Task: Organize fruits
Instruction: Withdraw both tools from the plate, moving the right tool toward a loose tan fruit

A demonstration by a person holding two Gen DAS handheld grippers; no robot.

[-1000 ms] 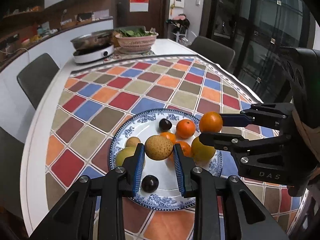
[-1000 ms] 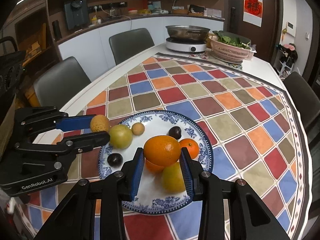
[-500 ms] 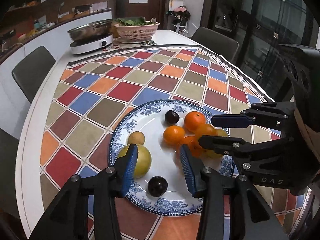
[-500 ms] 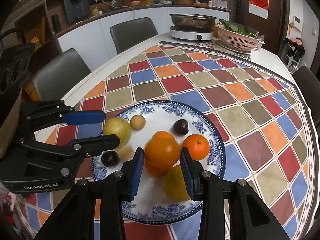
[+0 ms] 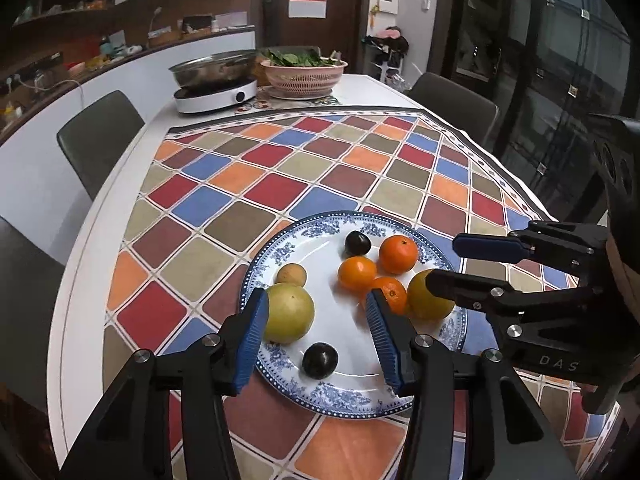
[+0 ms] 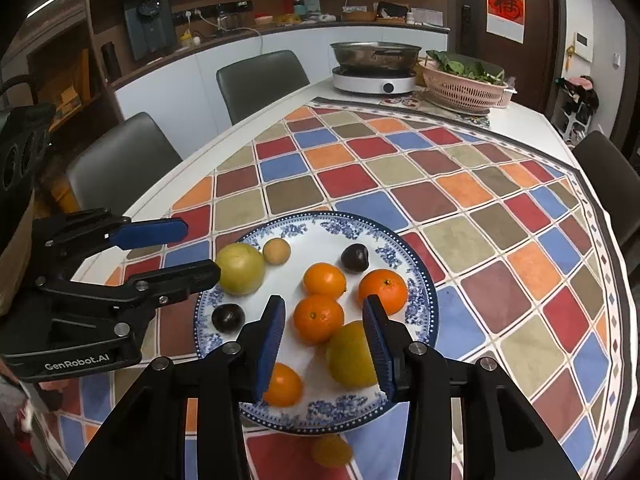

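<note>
Low in both wrist views, each gripper hangs released over the blue-patterned plate (image 6: pixel 416 280); left gripper (image 5: pixel 316 312) spread wide with nothing between its pads, right gripper (image 6: pixel 324 320) likewise parted and empty; fruits lie on the plate at frame centre: a large yellow-green fruit (image 6: pixel 240 269) at the plate's left, a small tan fruit (image 6: pixel 276 251) just beside it, two dark plums (image 6: pixel 354 258) (image 6: pixel 228 318), several oranges (image 6: pixel 319 319) clustered mid-plate, a yellowish citrus (image 6: pixel 352 354) partly behind the right gripper's right finger; one blurred orange-brown fruit (image 6: pixel 332 451) shows at the bottom edge of the right view, apparently off the plate on the checked surface (image 6: pixel 460 216), though blur leaves this unsure. Risks, as judged: round fruit sits loose and close-packed, so a finger nudging the cluster could send an orange rolling over the rim; the stray fruit may roll toward the surface's edge; the two grippers work near each other and could collide. Against a second ago: left gripper then clasped a tan speckled fruit, right clasped an orange; both now let go, the orange resting on the plate, the view sitting lower and closer.
</note>
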